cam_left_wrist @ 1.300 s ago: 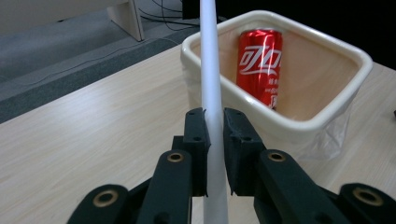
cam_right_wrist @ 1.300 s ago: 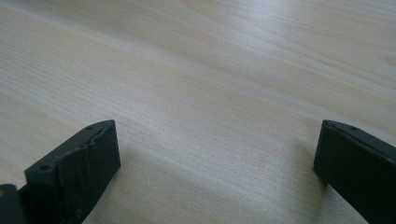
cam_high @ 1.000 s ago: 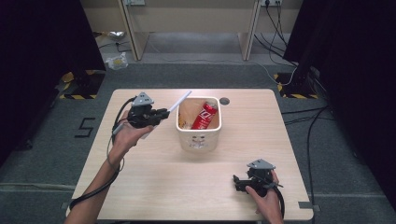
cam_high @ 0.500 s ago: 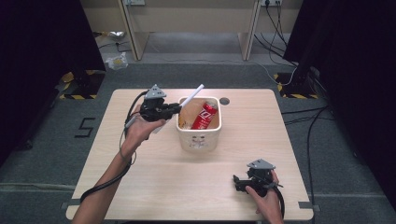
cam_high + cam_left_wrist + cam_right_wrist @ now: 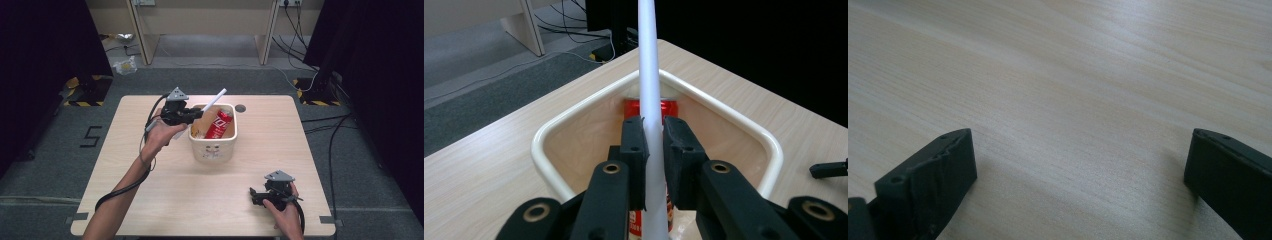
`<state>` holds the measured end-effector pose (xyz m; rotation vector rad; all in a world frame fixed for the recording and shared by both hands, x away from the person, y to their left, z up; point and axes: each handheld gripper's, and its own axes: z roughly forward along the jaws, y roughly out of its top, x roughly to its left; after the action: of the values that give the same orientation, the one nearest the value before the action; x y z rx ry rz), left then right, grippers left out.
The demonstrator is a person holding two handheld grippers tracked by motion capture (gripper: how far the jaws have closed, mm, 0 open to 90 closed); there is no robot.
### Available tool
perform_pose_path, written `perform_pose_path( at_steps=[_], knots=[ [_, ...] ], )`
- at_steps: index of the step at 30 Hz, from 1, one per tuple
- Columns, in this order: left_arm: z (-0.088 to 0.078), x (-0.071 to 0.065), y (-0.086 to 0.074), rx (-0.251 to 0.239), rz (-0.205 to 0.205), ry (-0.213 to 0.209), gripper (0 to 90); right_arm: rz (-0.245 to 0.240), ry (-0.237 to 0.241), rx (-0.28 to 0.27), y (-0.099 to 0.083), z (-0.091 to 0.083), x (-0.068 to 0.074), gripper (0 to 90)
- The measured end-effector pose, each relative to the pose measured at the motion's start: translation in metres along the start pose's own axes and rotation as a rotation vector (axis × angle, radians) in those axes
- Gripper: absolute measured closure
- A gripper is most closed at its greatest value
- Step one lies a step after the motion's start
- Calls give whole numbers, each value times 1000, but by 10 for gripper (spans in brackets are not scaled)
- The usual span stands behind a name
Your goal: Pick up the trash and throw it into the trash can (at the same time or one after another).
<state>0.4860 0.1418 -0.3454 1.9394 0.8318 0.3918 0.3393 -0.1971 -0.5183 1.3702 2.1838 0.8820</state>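
Note:
My left gripper (image 5: 199,114) is shut on a long white tube (image 5: 214,99), held just over the left rim of a cream bin (image 5: 214,148) at the table's middle. In the left gripper view both pads (image 5: 634,145) press on the white tube (image 5: 647,60), which rises up and forward over the bin (image 5: 774,150). A red can (image 5: 219,124) lies inside the bin, and that red can (image 5: 669,107) shows behind the tube. My right gripper (image 5: 253,194) rests low near the table's front right, open, its jaws (image 5: 1078,170) wide apart over bare wood.
The wooden table (image 5: 125,165) has a round cable hole (image 5: 240,107) behind the bin. Dark curtains flank both sides, and cables (image 5: 320,125) trail on the grey floor at the right. A desk's legs stand beyond the far edge.
My left gripper has carried the white tube to the right, from beside the bin to over its left rim. The right gripper has stayed where it was.

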Motion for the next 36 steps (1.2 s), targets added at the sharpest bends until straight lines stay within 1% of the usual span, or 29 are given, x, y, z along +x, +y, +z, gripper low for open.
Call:
perform_pose_path(
  at_steps=[3,19,23,29,36],
  knots=[
    [5,0,3,1,-11,-5,796,0,0,0,0,0,0,6],
    [30,-7,15,14,-12,-21,795,-2,-1,0,0,0,0,6],
    [37,-8,18,14,-19,-24,794,-2,-1,1,0,0,0,5],
    [46,-7,18,14,-31,-27,793,-2,1,0,0,0,0,4],
    [54,-3,18,21,-52,-29,793,-2,2,2,0,0,0,4]
  ],
)
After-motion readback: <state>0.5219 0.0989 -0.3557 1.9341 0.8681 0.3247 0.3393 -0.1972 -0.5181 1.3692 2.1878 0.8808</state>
